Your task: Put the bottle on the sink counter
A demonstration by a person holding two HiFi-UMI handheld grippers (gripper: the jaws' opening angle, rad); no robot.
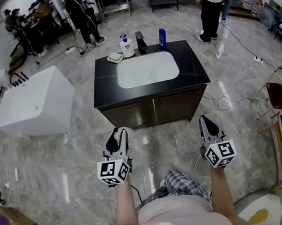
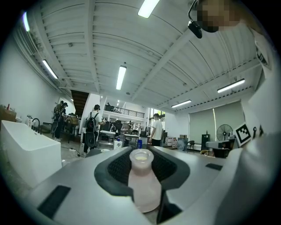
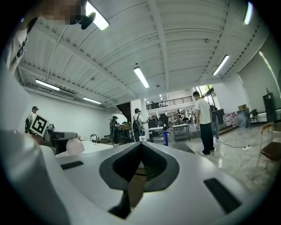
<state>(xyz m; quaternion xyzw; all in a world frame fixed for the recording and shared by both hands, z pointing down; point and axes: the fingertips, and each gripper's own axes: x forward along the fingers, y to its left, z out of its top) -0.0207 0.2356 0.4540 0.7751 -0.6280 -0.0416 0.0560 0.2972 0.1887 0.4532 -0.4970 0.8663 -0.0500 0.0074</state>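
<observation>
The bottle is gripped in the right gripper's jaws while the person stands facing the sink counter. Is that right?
Not quite. The bottle is gripped in the jaws of the left gripper, as the left gripper view shows. The right gripper has nothing between its jaws. The rest stands: the person faces the sink counter.
</observation>
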